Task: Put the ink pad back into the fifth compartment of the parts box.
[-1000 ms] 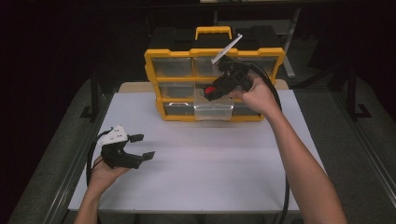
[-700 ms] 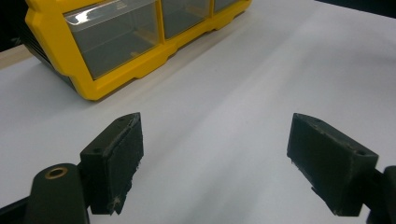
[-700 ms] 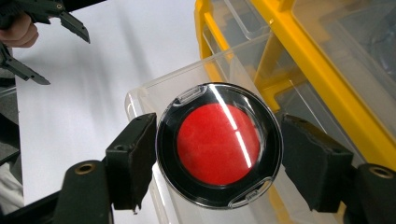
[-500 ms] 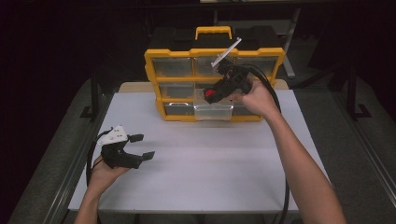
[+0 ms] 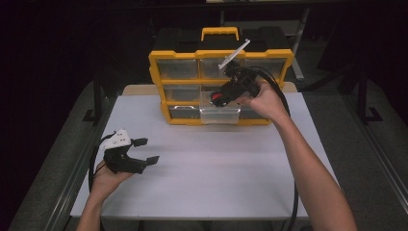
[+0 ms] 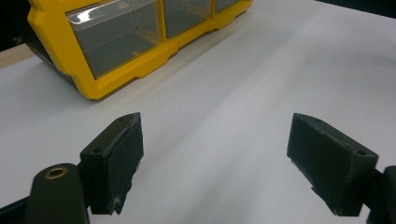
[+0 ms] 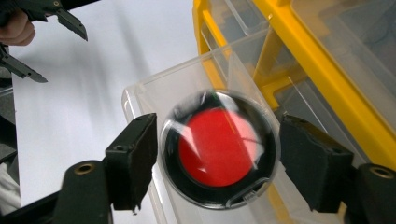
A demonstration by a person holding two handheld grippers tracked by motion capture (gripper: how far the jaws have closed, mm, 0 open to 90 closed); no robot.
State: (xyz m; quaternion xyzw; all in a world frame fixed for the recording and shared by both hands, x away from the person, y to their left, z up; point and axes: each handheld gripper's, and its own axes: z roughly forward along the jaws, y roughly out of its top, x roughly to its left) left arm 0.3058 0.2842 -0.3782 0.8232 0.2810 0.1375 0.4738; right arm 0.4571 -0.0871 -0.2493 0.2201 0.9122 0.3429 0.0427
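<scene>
Two grippers are being held over the desk (image 5: 202, 183): nearest, the left gripper (image 6: 215, 161) is idling wide and empty; farther, the right gripper (image 7: 217, 156) is clamping a red disc (image 7: 217, 149) above the pulled-out drawer (image 7: 154, 88). Tilting is risking the disc being dropped outside it.

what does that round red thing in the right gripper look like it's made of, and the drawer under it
The round red thing looks like a red disc in a black ring under a clear glossy cover, probably plastic: white glare streaks cross its face. The drawer seems thin clear hard plastic, since the white table and yellow frame show through its walls.
</scene>
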